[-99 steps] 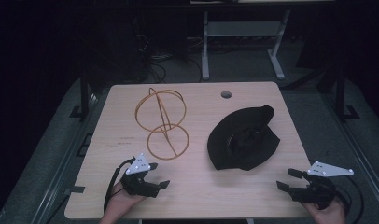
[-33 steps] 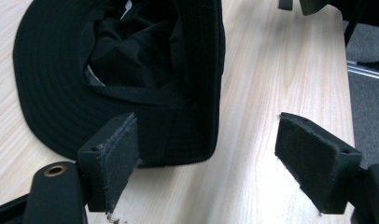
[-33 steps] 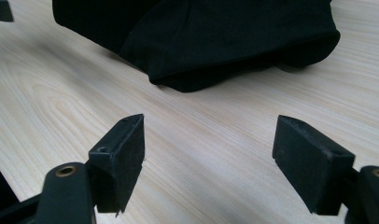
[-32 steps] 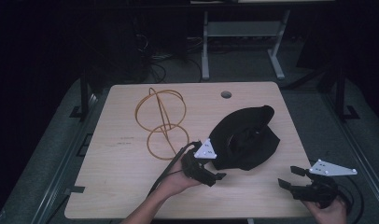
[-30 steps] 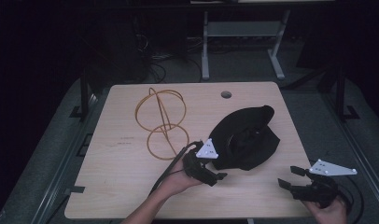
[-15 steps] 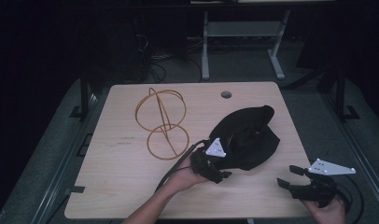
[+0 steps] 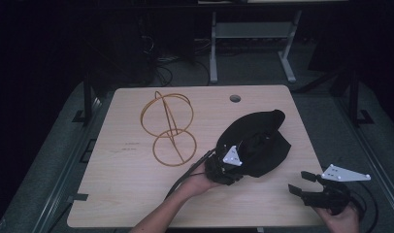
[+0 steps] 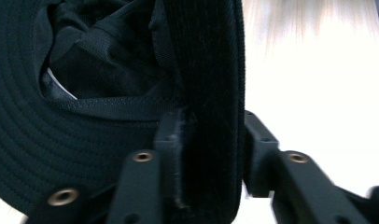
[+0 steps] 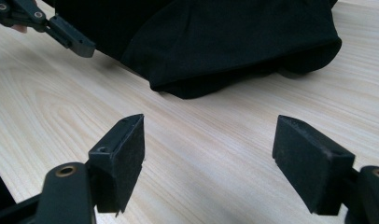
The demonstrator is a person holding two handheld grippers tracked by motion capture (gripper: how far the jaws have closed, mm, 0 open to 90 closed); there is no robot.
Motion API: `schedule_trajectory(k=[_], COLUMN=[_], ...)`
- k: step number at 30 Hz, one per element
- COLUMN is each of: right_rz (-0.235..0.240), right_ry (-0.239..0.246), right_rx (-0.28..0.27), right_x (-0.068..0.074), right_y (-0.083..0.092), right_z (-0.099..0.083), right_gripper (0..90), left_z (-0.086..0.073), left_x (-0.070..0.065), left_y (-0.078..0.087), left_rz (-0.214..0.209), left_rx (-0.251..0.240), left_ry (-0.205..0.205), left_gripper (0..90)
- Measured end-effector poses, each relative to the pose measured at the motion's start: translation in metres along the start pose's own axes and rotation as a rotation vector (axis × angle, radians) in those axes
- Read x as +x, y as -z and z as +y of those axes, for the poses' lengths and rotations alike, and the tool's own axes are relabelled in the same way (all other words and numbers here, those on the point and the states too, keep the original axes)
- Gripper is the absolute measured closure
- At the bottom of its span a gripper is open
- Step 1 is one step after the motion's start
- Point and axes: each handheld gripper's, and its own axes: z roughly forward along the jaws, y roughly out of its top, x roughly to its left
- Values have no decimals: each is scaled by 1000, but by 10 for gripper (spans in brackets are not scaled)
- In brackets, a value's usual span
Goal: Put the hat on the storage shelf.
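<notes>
Left hand-held gripper (image 7: 230,171) sat at the near-left edge of the black brimmed hat (image 7: 255,143), jaws just closed in, pads clamped on the folded brim (image 8: 211,93) in the left gripper view. Right hand-held gripper (image 7: 304,183) rested at the surface's near right corner, jaws spread wide, nothing between them, bare wood showing in the gap in the right gripper view. Hat lay right of centre on the surface (image 7: 132,194), crown hollow facing up, stitched rings on the brim underside and dark lining inside visible. Surface was a light wood-grain tabletop with rounded corners and a round cable hole (image 7: 235,98) near the far edge. Gold wire ring stand (image 7: 168,127) stood left of the hat, well apart from it: one hoop flat on the wood, crossed hoops upright behind it. A small line of print (image 7: 133,145) was on the wood left of the flat hoop, too small to read. Room was dark; grey floor around the surface, a pale metal frame (image 7: 253,41) and cables beyond the far edge.
</notes>
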Motion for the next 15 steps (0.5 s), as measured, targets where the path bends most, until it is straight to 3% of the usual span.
schedule_trajectory(k=[7,15], right_rz=[6,7], right_ry=[-17,-41], right_rx=[-11,-22], right_x=[-2,-3], right_y=[-2,-4], right_z=[0,-1], right_gripper=[248,248], left_z=[2,1], left_x=[-3,-5], left_y=[3,11], left_rz=[41,36], left_rx=[-2,-12], left_ry=[-41,-45], left_gripper=[836,866])
